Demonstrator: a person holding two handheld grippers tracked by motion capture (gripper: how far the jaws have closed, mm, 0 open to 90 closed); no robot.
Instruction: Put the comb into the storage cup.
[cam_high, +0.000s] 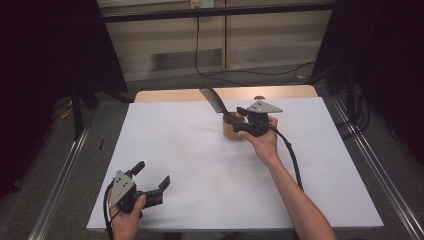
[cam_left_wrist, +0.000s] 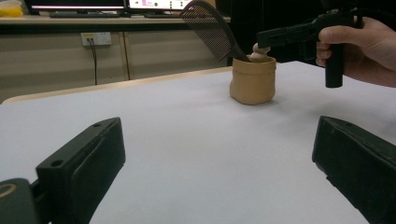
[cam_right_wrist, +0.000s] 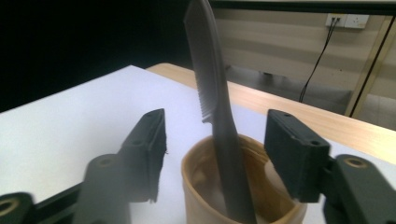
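Observation:
A tan cup (cam_high: 231, 131) stands on the white table top (cam_high: 190, 160), right of the middle towards the back. A dark comb (cam_high: 212, 100) stands in it, leaning up and to the left. My right gripper (cam_high: 237, 119) hovers at the cup's rim, open, with the comb's handle (cam_right_wrist: 229, 154) between its jaws and a gap on each side. The left gripper view has the cup (cam_left_wrist: 252, 81), the comb (cam_left_wrist: 208, 29) and a pale thing (cam_left_wrist: 258, 53) poking out of the cup. My left gripper (cam_high: 153, 173) rests open near the front left corner with nothing in it.
The white sheet covers a wooden table whose bare edge (cam_high: 225, 93) runs along the back. Metal rails (cam_high: 65, 170) flank the table on both sides. A black cable (cam_high: 240, 74) lies on the floor behind. Dark curtains stand at the left and right.

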